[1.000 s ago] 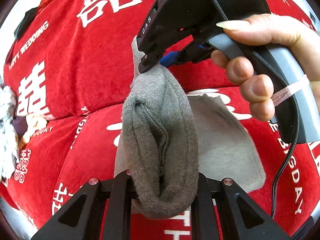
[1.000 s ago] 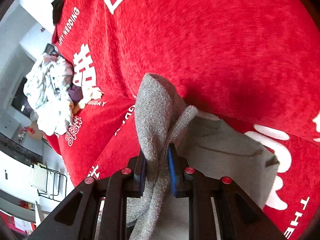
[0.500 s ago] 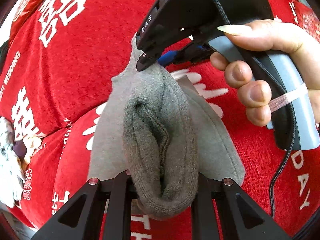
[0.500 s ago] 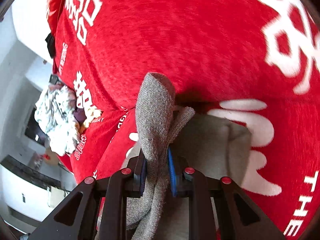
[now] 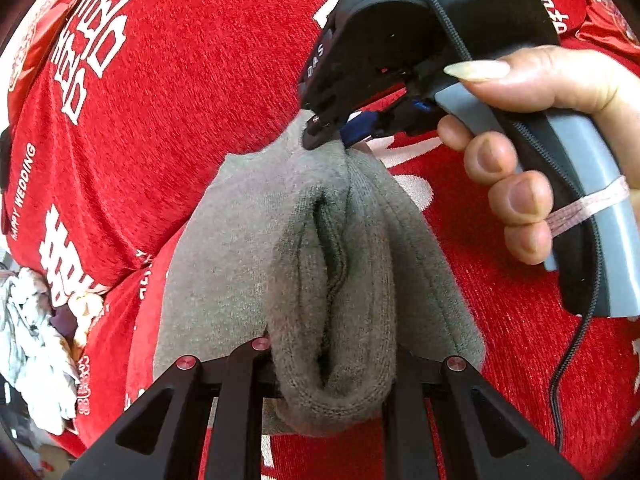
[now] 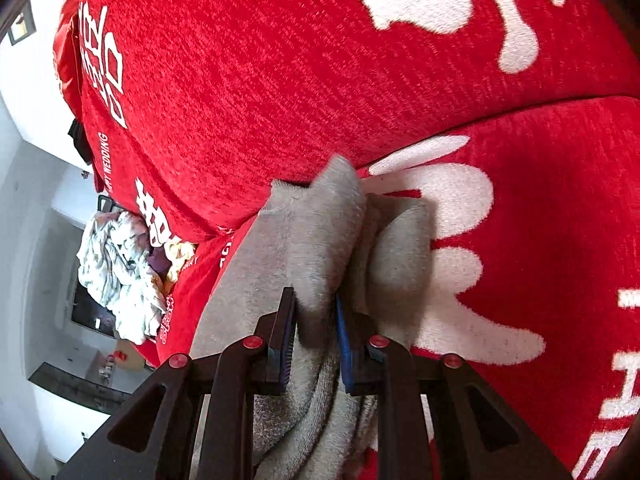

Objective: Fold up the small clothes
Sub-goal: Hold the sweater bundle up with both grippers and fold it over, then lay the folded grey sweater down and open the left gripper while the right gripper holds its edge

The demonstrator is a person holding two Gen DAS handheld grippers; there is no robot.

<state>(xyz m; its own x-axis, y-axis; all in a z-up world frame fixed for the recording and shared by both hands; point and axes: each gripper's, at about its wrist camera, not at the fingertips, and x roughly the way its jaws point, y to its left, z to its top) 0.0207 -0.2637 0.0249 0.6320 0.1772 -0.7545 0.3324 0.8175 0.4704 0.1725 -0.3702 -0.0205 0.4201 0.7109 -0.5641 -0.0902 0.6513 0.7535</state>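
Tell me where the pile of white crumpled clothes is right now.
The white crumpled clothes lie at the left edge of both wrist views, on the red printed cover, to the left of the grey sock that both grippers hold.

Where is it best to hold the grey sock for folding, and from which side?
Hold the grey sock at its two ends, coming from above. It is limp, so the left gripper pinches the ribbed cuff while the right gripper pinches the far end.
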